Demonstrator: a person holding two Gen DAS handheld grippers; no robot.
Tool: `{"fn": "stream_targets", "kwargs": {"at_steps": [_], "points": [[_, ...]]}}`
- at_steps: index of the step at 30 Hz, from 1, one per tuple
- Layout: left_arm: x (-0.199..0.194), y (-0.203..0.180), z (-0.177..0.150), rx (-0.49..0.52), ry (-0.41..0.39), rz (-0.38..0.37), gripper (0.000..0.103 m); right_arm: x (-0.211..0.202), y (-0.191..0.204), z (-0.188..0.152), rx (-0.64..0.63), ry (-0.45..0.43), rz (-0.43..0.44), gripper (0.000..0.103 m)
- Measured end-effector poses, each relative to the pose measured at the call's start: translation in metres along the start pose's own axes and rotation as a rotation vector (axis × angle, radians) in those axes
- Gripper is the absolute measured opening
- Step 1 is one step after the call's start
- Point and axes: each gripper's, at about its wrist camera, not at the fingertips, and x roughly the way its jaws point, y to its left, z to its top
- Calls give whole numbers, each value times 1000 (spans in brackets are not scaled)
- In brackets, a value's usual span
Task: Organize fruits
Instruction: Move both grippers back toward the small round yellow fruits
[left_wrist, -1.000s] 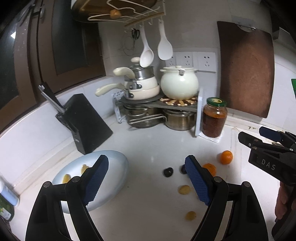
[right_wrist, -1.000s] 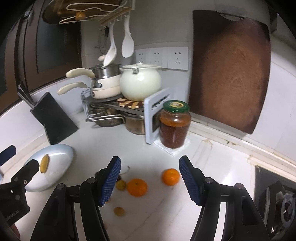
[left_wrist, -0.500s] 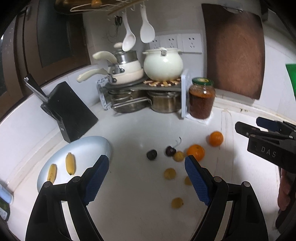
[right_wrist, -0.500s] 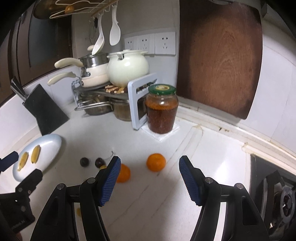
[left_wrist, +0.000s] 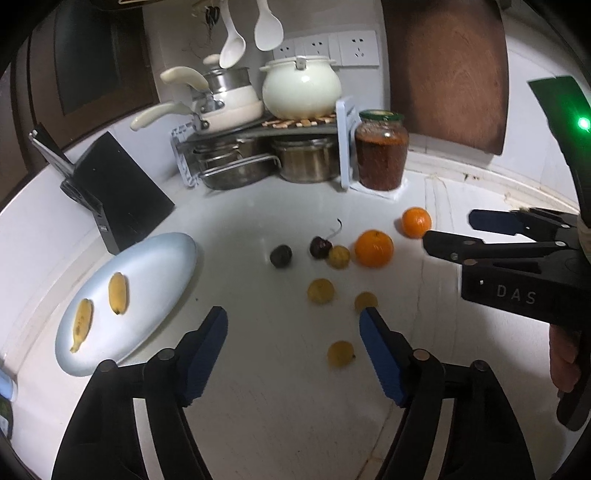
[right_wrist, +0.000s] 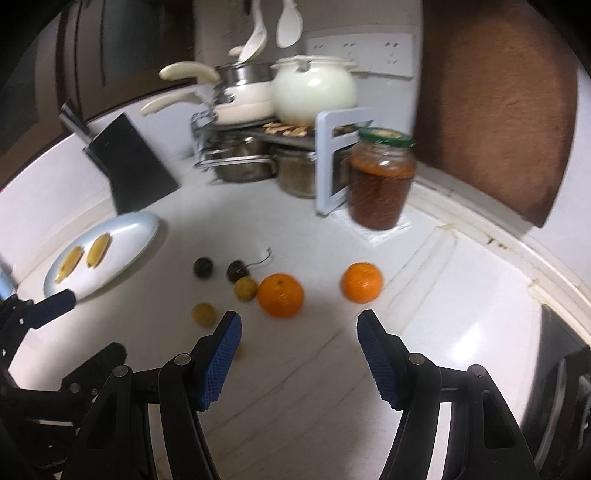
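Two oranges (left_wrist: 373, 248) (left_wrist: 416, 221) lie on the white counter with two dark fruits (left_wrist: 280, 255) (left_wrist: 320, 246) and several small yellow fruits (left_wrist: 320, 291). A pale blue plate (left_wrist: 159, 266) at the left holds two small bananas (left_wrist: 118, 292). My left gripper (left_wrist: 293, 325) hovers over the yellow fruits with its jaws closing. One yellow fruit (left_wrist: 340, 353) lies on the counter below the gap, untouched. My right gripper (right_wrist: 299, 325) is open and empty, just short of the oranges (right_wrist: 280, 294) (right_wrist: 362, 282).
A black knife block (left_wrist: 118, 192) stands behind the plate. A rack of pots (left_wrist: 258, 162) and a glass jar (left_wrist: 382, 155) fill the back corner, with a brown cutting board (left_wrist: 443, 66) against the wall. A stove edge (right_wrist: 569, 387) lies at the far right.
Both grippers have sunk toward the counter and tipped downward, so the fruit sits higher and larger in view. The left jaws have narrowed. The right jaws keep the same gap.
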Motion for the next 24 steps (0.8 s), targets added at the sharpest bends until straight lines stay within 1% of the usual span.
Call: {"fn": "stream_targets", "kwargs": {"at_steps": [4, 5, 9, 11, 12, 17, 21, 24], "points": [[3, -4, -9, 17, 4, -17, 70, 10, 6, -6, -32, 27, 46, 65], [5, -5, -11, 22, 9, -19, 69, 13, 8, -7, -46, 31, 57, 65], [13, -8, -19, 30, 39, -46, 67, 23, 16, -14, -101, 49, 96, 65], [19, -9, -22, 24, 61, -67, 62, 29, 18, -16, -122, 64, 118, 62], [21, -9, -23, 19, 69, -77, 62, 32, 20, -17, -133, 77, 133, 60], [34, -9, -29, 5, 92, -112, 58, 47, 25, -20, -167, 116, 185, 58], [42, -11, -30, 13, 100, -124, 55, 56, 29, -21, -203, 130, 196, 54], [48, -14, -30, 18, 112, -136, 53, 64, 31, -22, -222, 140, 207, 49]]}}
